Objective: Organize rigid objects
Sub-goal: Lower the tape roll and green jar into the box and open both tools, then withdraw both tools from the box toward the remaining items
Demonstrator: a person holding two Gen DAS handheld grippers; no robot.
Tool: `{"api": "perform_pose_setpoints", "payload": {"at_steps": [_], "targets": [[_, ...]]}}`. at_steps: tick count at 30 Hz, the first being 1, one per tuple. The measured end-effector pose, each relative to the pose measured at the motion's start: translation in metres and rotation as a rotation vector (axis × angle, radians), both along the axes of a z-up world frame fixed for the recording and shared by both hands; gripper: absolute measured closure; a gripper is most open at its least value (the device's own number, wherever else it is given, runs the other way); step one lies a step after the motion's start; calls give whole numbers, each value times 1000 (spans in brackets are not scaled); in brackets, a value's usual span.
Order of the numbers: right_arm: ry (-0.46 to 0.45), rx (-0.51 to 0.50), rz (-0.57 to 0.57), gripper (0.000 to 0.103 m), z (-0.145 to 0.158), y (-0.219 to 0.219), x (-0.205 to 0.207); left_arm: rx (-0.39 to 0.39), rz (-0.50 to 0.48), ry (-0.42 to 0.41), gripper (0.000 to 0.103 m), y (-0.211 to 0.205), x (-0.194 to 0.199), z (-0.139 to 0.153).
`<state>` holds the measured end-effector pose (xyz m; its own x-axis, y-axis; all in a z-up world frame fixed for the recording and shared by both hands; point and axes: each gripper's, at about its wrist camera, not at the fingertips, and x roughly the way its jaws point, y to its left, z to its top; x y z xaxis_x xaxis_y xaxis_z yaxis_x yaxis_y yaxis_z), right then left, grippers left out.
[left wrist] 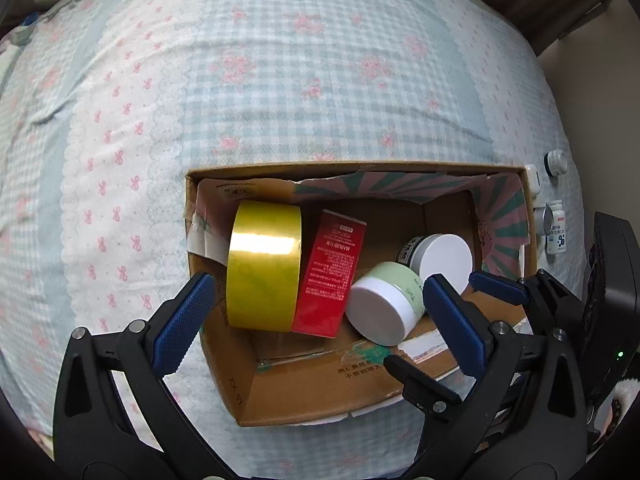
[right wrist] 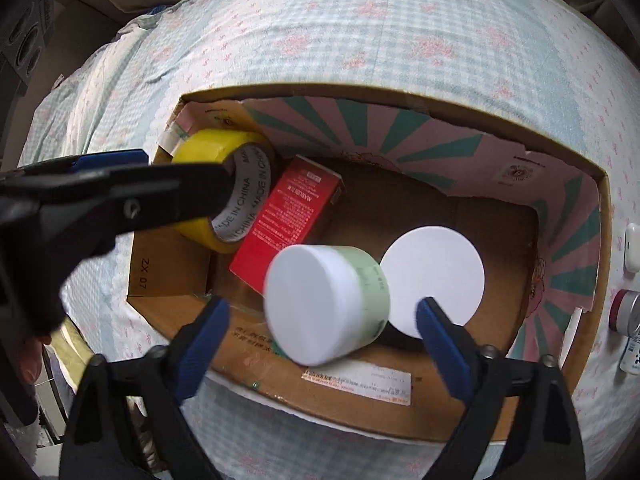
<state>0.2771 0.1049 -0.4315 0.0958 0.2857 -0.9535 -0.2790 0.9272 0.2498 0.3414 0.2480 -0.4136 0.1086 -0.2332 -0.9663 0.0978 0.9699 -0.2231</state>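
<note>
An open cardboard box (left wrist: 312, 396) (right wrist: 560, 152) sits on the bed. Inside it lie a yellow tape roll (left wrist: 262, 268) (right wrist: 208, 148), a red carton (left wrist: 332, 276) (right wrist: 288, 216), a green jar with a white lid (left wrist: 384, 304) (right wrist: 328, 304) and a dark jar with a white lid (left wrist: 442, 256) (right wrist: 434, 272). My left gripper (left wrist: 316, 312) is open above the box's near side, empty. My right gripper (right wrist: 322, 340) is open; the green jar lies between its fingers, blurred, not touched by either pad. The right gripper's fingertip (left wrist: 496, 286) shows at the box's right side.
Several small bottles and jars (left wrist: 554, 220) (right wrist: 630, 308) lie on the checked bedsheet (left wrist: 280, 80) right of the box. The left gripper's arm (right wrist: 100, 196) crosses the left of the right wrist view. A dark speaker (left wrist: 612, 280) stands at the right.
</note>
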Motion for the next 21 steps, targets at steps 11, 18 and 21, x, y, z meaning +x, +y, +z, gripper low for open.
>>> {"api": "perform_pose_setpoints", "payload": {"at_steps": [11,18,21], "targets": [[-13,-22,-30,0,14,-13,-15,7,5,-16,0,1,-15,16],[-66,-35,-28,0,44,-13,-31,20,10,-64,0,4,-38,46],[-91,-40,-33,0,60,-14,-37,23,15,-92,0,6,-49,64]]}}
